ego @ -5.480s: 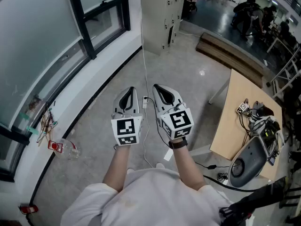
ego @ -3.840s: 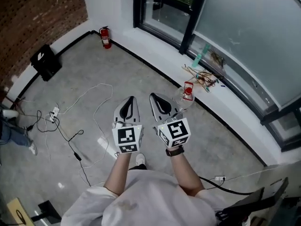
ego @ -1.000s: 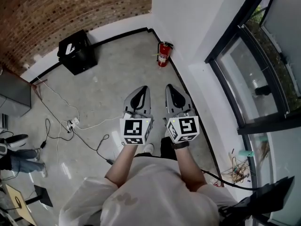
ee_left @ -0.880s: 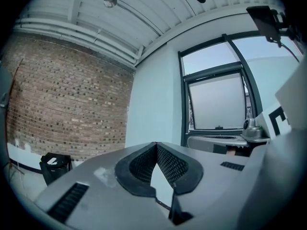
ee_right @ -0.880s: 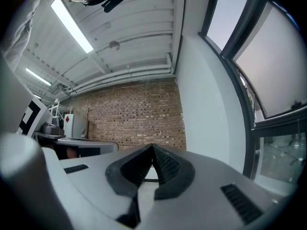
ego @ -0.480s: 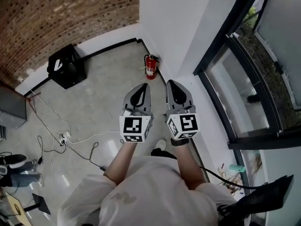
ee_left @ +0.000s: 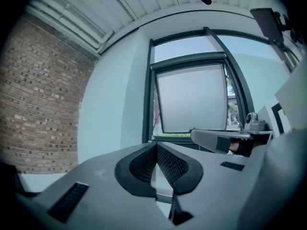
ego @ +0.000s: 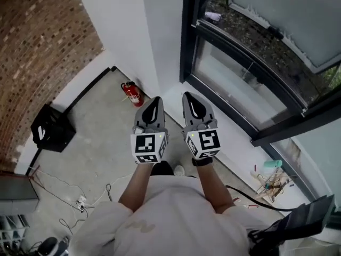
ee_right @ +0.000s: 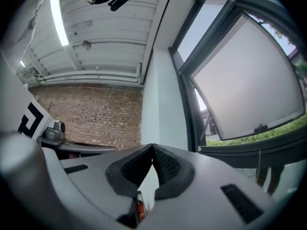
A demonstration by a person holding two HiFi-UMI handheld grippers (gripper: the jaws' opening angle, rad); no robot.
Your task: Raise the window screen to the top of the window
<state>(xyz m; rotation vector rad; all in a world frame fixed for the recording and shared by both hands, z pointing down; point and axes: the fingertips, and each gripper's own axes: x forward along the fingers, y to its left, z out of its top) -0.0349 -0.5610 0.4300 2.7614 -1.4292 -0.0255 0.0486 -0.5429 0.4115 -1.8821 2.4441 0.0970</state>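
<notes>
While my left hand-held gripper and right hand-held gripper are pinched shut on nothing, the window screen sits upper right; I should approach squarely and open before its lower edge.

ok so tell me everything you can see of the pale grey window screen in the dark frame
The pale grey window screen is a flat, matte rectangle, frosted-looking, with nothing showing through. It sits in the dark window frame, covering the upper part; a small dark tab marks the middle of its lower edge, and greenery shows below. The left gripper and right gripper are apart from it.
</notes>
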